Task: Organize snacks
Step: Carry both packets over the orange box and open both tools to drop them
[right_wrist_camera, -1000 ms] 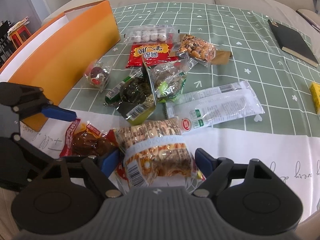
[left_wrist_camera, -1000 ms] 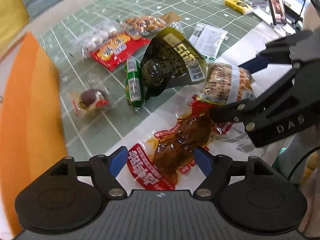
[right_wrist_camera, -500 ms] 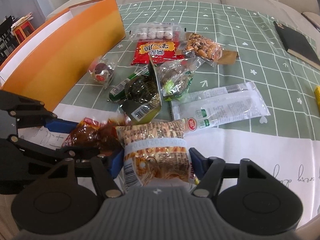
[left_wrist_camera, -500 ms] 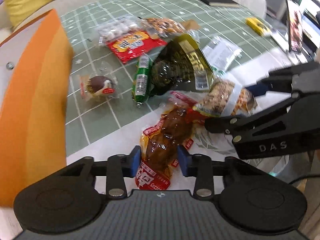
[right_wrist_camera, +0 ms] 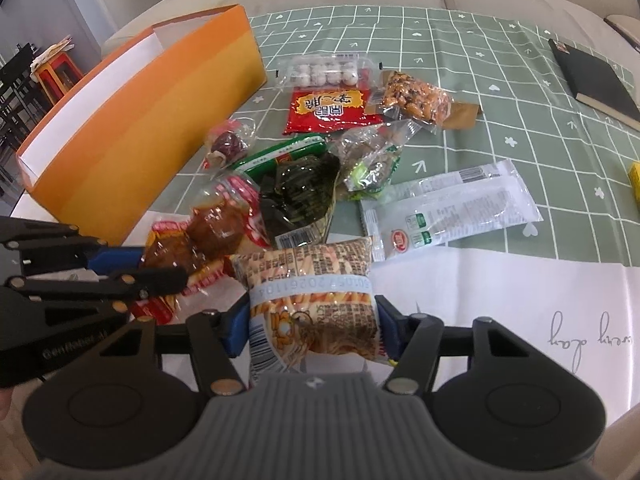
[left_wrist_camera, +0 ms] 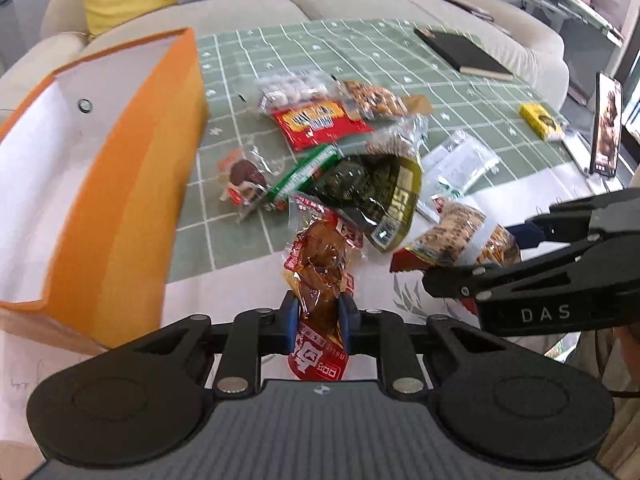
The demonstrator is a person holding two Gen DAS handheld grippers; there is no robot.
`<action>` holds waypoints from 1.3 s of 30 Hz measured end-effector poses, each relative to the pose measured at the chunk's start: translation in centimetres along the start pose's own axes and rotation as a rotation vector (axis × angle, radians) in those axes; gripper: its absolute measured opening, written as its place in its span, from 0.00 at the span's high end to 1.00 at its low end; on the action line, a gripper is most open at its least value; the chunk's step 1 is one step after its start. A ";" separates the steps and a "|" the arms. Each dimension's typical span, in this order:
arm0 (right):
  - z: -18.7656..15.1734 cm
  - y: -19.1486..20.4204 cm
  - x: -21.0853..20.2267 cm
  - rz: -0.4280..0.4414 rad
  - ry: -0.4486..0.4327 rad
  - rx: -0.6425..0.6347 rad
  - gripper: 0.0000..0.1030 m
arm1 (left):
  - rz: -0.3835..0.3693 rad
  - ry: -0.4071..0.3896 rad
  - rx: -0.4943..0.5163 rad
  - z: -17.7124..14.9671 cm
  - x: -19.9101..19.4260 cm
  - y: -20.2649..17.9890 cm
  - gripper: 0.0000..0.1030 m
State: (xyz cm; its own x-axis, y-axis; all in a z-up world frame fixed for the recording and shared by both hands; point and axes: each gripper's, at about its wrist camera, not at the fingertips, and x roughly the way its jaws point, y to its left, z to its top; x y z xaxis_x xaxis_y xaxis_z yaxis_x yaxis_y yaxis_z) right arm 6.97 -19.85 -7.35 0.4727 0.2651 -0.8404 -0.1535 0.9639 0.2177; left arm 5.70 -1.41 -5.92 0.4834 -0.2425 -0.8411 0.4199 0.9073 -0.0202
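Orange box (left_wrist_camera: 120,208): stands open-topped along the left side of the table, its long wall just beside the snack pile; white inside.
Table edge: the green checked cloth (right_wrist_camera: 500,92) gives way to a white sheet (right_wrist_camera: 500,300) toward the near edge, and that white strip right of the grippers is bare.
Snack pile: a red packet (right_wrist_camera: 332,110), a nut bag (right_wrist_camera: 416,100), a green sausage (right_wrist_camera: 280,156), a dark seaweed pack (right_wrist_camera: 300,196) and a long white packet (right_wrist_camera: 452,208) crowd the middle of the cloth.
Far side: a black notebook (left_wrist_camera: 464,54) and a yellow box (left_wrist_camera: 540,120) lie well apart from the pile.
Left gripper (left_wrist_camera: 319,322): jaws have just closed to a narrow gap, pinching the brown meat packet (left_wrist_camera: 320,268) near its lower end; the packet seems lifted off the table, though blur makes this uncertain.
Right gripper (right_wrist_camera: 312,332): jaws half spread and just closing further, blue pads pressing both sides of the striped snack bag (right_wrist_camera: 308,280), just right of the meat packet.
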 end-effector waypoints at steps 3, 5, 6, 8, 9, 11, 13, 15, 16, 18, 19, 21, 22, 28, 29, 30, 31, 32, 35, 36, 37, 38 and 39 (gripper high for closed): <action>0.0 0.4 -0.6 0.006 -0.013 -0.005 0.42 | 0.014 -0.025 -0.007 0.1 -0.8 0.1 0.80; 0.0 0.6 -0.9 0.006 -0.021 -0.011 0.42 | 0.027 -0.040 -0.004 0.1 -1.3 0.0 0.80; 0.0 0.8 -1.1 0.007 -0.026 -0.013 0.43 | 0.031 -0.047 -0.006 0.1 -1.6 0.0 0.80; 0.1 1.0 -1.6 0.010 -0.038 -0.014 0.43 | 0.037 -0.064 -0.016 0.2 -2.2 0.1 0.80; 0.1 1.1 -1.9 0.012 -0.046 -0.015 0.43 | 0.041 -0.070 -0.019 0.2 -2.4 0.2 0.80; 0.3 1.3 -2.4 0.013 -0.059 -0.017 0.43 | 0.056 -0.090 -0.025 0.2 -2.9 0.4 0.80; 0.5 1.6 -2.9 0.016 -0.075 -0.021 0.44 | 0.070 -0.108 -0.026 0.3 -3.4 0.4 0.80; 0.8 2.0 -3.4 0.017 -0.090 -0.028 0.44 | 0.072 -0.121 -0.027 0.4 -3.8 0.5 0.81; 0.9 2.3 -3.7 0.018 -0.098 -0.033 0.44 | 0.072 -0.130 -0.030 0.5 -4.1 0.6 0.81; 1.3 2.6 -4.2 0.023 -0.114 -0.038 0.44 | 0.070 -0.152 -0.033 0.7 -4.8 0.7 0.81; 1.5 2.8 -4.5 0.025 -0.122 -0.040 0.44 | 0.072 -0.165 -0.032 0.8 -5.2 0.8 0.81; 2.0 3.1 -5.1 0.027 -0.140 -0.049 0.44 | 0.074 -0.190 -0.026 1.1 -6.1 0.8 0.81; 2.3 3.3 -5.4 0.029 -0.150 -0.053 0.44 | 0.075 -0.204 -0.023 1.3 -6.5 0.8 0.81; 4.3 4.1 -6.7 0.069 -0.196 -0.066 0.44 | 0.100 -0.280 -0.003 2.5 -9.0 1.4 0.81; 4.8 4.3 -6.9 0.077 -0.206 -0.071 0.44 | 0.106 -0.291 -0.001 2.8 -9.4 1.6 0.81; 5.4 4.6 -7.1 0.084 -0.215 -0.076 0.44 | 0.110 -0.300 0.000 3.0 -9.7 1.8 0.81; 6.0 4.9 -7.2 0.092 -0.227 -0.081 0.44 | 0.115 -0.311 -0.002 3.3 -10.2 2.2 0.81; 6.5 5.2 -7.3 0.100 -0.236 -0.084 0.44 | 0.121 -0.322 -0.005 3.6 -10.6 2.7 0.81; 8.4 6.4 -7.4 0.133 -0.257 -0.099 0.44 | 0.161 -0.345 -0.006 4.6 -11.7 4.3 0.81; 9.0 6.9 -7.4 0.150 -0.261 -0.106 0.44 | 0.179 -0.348 -0.009 4.9 -11.9 5.0 0.81; 9.6 7.5 -7.3 0.166 -0.265 -0.116 0.44 | 0.198 -0.346 -0.012 5.3 -12.1 5.8 0.80; 10.3 8.2 -7.2 0.183 -0.271 -0.129 0.44 | 0.220 -0.340 -0.015 5.7 -12.2 6.6 0.81; 11.0 9.0 -7.0 0.197 -0.276 -0.142 0.44 | 0.239 -0.332 -0.016 5.9 -12.3 7.4 0.80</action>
State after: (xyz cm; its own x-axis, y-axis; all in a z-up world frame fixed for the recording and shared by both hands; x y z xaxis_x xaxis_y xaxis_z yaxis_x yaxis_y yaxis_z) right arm 11.78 -12.75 5.98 0.6352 0.4608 -0.6198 -0.3747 0.8856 0.2744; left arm 7.38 6.26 7.51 0.7888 -0.1197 -0.6029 0.2549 0.9563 0.1435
